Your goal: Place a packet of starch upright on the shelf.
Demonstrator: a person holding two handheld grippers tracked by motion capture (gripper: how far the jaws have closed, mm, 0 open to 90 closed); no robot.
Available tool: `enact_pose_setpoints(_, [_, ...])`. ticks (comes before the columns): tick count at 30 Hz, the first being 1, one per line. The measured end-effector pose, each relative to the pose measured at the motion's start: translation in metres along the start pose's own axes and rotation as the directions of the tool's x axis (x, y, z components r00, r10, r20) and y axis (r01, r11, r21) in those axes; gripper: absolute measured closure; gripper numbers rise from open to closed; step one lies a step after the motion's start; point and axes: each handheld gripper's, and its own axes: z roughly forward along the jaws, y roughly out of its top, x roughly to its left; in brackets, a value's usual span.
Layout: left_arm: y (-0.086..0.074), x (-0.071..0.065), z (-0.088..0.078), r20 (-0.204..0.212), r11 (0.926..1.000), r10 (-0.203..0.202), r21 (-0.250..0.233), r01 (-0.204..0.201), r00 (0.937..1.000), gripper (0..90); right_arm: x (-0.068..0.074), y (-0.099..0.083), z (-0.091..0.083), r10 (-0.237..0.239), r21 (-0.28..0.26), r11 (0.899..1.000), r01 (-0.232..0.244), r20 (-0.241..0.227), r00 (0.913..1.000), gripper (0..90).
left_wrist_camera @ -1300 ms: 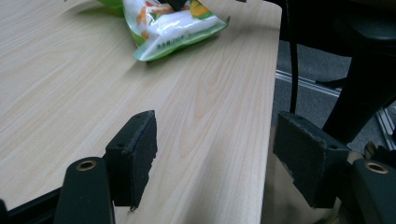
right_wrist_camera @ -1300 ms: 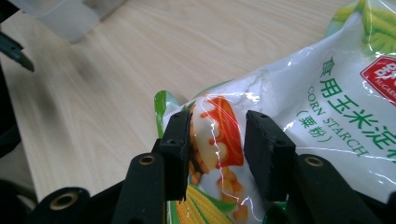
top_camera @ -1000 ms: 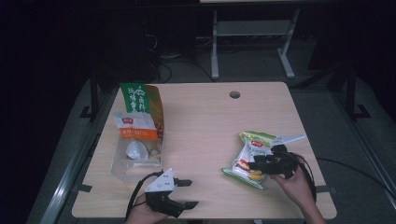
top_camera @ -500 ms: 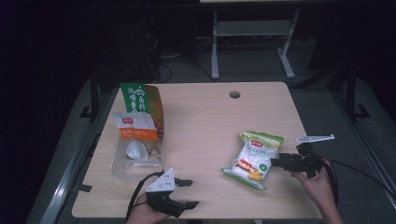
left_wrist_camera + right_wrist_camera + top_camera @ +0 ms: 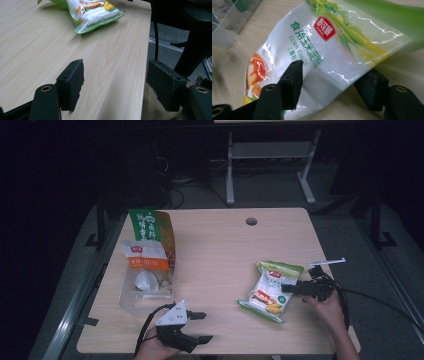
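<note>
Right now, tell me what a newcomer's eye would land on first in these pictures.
First the green-and-white corn starch bag on the right of the wooden table, with the right gripper open at its edge, its jaws having just been opening. Next, the clear bin at the left, holding an orange-and-white packet and a green-and-brown bag. The left gripper hangs open at the near edge.

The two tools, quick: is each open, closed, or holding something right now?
Left tool: open, nothing between its jaws, just bare table.
Right tool: open, jaws just widened; the corn starch bag lies between them, not gripped.
</note>
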Motion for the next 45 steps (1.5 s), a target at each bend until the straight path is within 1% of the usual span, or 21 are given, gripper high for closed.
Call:
enact_pose_setpoints(2, [0.0, 0.0, 0.001, 0.002, 1.0, 0.001, 0.005, -0.001, 1.0, 30.2, 0.001, 0.002, 0.005, 0.01, 0.001, 1.0, -0.01, -0.029, 0.9995, 54.4])
enact_pose_setpoints(3, [0.0, 0.0, 0.001, 0.002, 1.0, 0.001, 0.005, -0.001, 1.0, 30.2, 0.001, 0.002, 0.005, 0.01, 0.001, 1.0, -0.01, -0.029, 0.9995, 54.4])
enact_pose_setpoints(5, [0.0, 0.0, 0.001, 0.004, 1.0, 0.004, 0.006, -0.004, 1.0, 30.2, 0.003, 0.003, 0.006, 0.004, -0.009, 1.0, -0.004, -0.048, 0.9988, 70.3])
enact_pose_setpoints(9, [0.0, 0.001, 0.002, -0.001, 1.0, -0.002, 0.007, 0.002, 1.0, 30.2, 0.011, 0.006, 0.007, -0.038, 0.007, 0.999, 0.038, -0.019, 0.9991, 83.3])
enact_pose_setpoints(14, [0.0, 0.003, 0.001, -0.008, 1.0, -0.008, 0.003, 0.008, 0.9999, 30.3, 0.02, 0.007, 0.001, -0.064, -0.009, 0.998, 0.063, -0.048, 0.9968, 87.0])
enact_pose_setpoints(16, [0.0, 0.003, 0.0, -0.009, 1.0, -0.008, 0.003, 0.008, 0.9999, 30.3, 0.032, 0.008, -0.007, -0.099, -0.055, 0.994, 0.095, -0.075, 0.9923, 87.7])
enact_pose_setpoints(20, [0.0, 0.004, -0.001, -0.015, 1.0, -0.007, -0.003, 0.007, 0.9999, 30.4, 0.046, 0.01, -0.012, -0.137, -0.073, 0.989, 0.131, -0.085, 0.987, 87.9])
enact_pose_setpoints(24, [0.0, 0.004, -0.002, -0.019, 1.0, -0.009, -0.003, 0.009, 0.9998, 30.5, 0.068, 0.014, -0.018, -0.216, -0.104, 0.973, 0.205, -0.11, 0.9702, 88.6])
enact_pose_setpoints(25, [0.0, 0.004, -0.002, -0.019, 1.0, -0.009, -0.003, 0.009, 0.9998, 30.5, 0.068, 0.014, -0.018, -0.216, -0.104, 0.973, 0.205, -0.11, 0.9702, 88.6])
enact_pose_setpoints(26, [0.0, 0.005, -0.003, -0.02, 1.0, -0.009, -0.004, 0.009, 0.9998, 30.4, 0.076, 0.015, -0.02, -0.246, -0.109, 0.966, 0.234, -0.117, 0.9623, 88.7])
enact_pose_setpoints(27, [0.0, 0.005, -0.003, -0.02, 1.0, -0.009, -0.004, 0.009, 0.9998, 30.5, 0.076, 0.015, -0.02, -0.246, -0.109, 0.966, 0.234, -0.117, 0.9623, 88.7])
enact_pose_setpoints(29, [0.0, 0.006, -0.003, -0.022, 0.9999, -0.011, -0.006, 0.011, 0.9997, 30.5, 0.086, 0.016, -0.022, -0.279, -0.115, 0.957, 0.266, -0.117, 0.9531, 88.9])
enact_pose_setpoints(30, [0.0, 0.007, -0.003, -0.025, 0.9999, -0.014, -0.009, 0.014, 0.9996, 30.5, 0.094, 0.018, -0.023, -0.308, -0.121, 0.948, 0.294, -0.12, 0.9437, 88.9])
enact_pose_setpoints(31, [0.0, 0.007, -0.003, -0.025, 0.9999, -0.014, -0.009, 0.014, 0.9996, 30.5, 0.094, 0.018, -0.023, -0.308, -0.121, 0.948, 0.294, -0.12, 0.9437, 88.9])
enact_pose_setpoints(32, [0.0, 0.007, -0.004, -0.03, 0.9999, -0.015, -0.009, 0.014, 0.9994, 30.5, 0.104, 0.019, -0.024, -0.339, -0.13, 0.938, 0.323, -0.131, 0.9317, 89.0])
enact_pose_setpoints(33, [0.0, 0.007, -0.004, -0.03, 0.9999, -0.015, -0.009, 0.014, 0.9994, 30.5, 0.104, 0.019, -0.024, -0.339, -0.13, 0.938, 0.323, -0.131, 0.9317, 89.0])
enact_pose_setpoints(35, [0.0, 0.008, -0.004, -0.034, 0.9999, -0.009, -0.009, 0.009, 0.9994, 30.6, 0.115, 0.021, -0.024, -0.367, -0.142, 0.927, 0.347, -0.149, 0.9183, 89.1])
enact_pose_setpoints(36, [0.0, 0.008, -0.004, -0.036, 0.9998, -0.017, -0.013, 0.017, 0.9992, 30.6, 0.124, 0.023, -0.023, -0.393, -0.151, 0.916, 0.372, -0.151, 0.9072, 89.1])
enact_pose_setpoints(37, [0.0, 0.009, -0.005, -0.039, 0.9997, -0.019, -0.018, 0.018, 0.9991, 30.6, 0.124, 0.023, -0.023, -0.393, -0.151, 0.916, 0.372, -0.151, 0.9072, 89.1])
enact_pose_setpoints(40, [0.0, 0.011, -0.006, -0.054, 0.9998, -0.013, -0.019, 0.012, 0.9984, 30.7, 0.138, 0.027, -0.018, -0.432, -0.157, 0.899, 0.409, -0.166, 0.8862, 89.1])
enact_pose_setpoints(45, [0.001, 0.012, -0.009, -0.075, 0.9994, -0.023, -0.029, 0.021, 0.9969, 30.6, 0.155, 0.031, -0.002, -0.451, -0.166, 0.891, 0.422, -0.221, 0.8647, 89.2])
